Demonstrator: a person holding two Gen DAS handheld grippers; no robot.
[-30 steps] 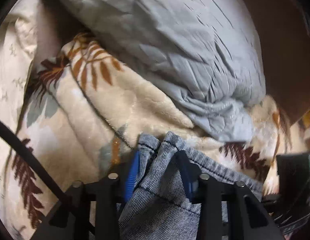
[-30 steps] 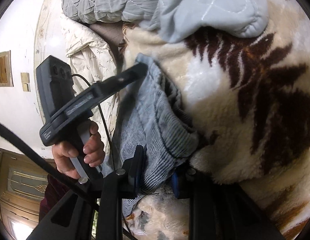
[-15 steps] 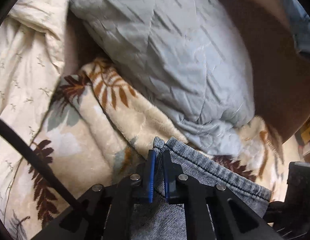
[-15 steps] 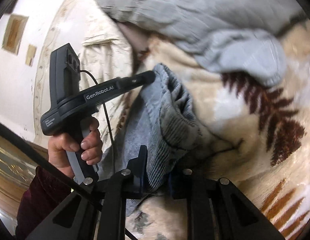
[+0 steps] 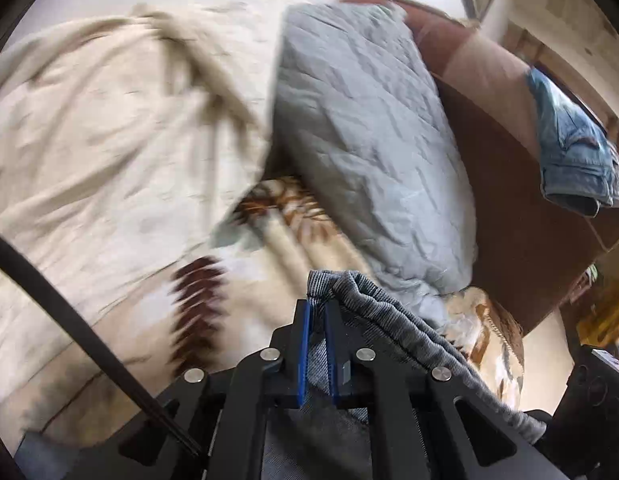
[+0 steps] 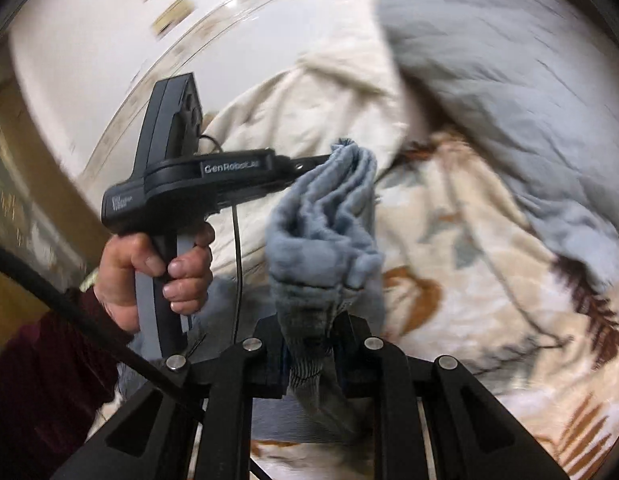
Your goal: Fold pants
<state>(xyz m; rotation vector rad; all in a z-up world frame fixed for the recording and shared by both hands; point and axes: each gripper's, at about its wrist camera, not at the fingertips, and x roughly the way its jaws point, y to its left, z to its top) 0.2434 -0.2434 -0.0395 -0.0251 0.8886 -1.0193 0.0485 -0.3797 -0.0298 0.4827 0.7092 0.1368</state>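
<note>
Pants [image 5: 393,312], grey and ribbed like corduroy, hang between my two grippers above the bed. My left gripper [image 5: 318,312] has its blue fingers [image 5: 305,344] clamped on one corner of the waistband edge, with only a thin layer of cloth between them; those fingers have just been closing on that cloth. My right gripper [image 6: 309,344] is pinched shut on a thicker bunch of the same edge, which rises in folds from my fingers towards the left gripper, seen from the right wrist in the person's hand [image 6: 157,268] with its tip at the far corner.

I hold the two corners apart and off the bed so, I judge, that the legs can drop and the cloth can hang straight before any fold is laid. Just now the fabric between the grips is slack and gathered, so it wants spreading.

Below lies the cream fleece blanket [image 6: 469,280] with its brown leaf print, the likely place to lay the garment down. A quilted grey comforter [image 5: 369,140] is heaped just behind it and a pale sheet [image 5: 109,140] to the side; both crowd the laying space. Another blue denim garment [image 5: 573,152] lies well apart on the brown headboard [image 5: 509,200].
</note>
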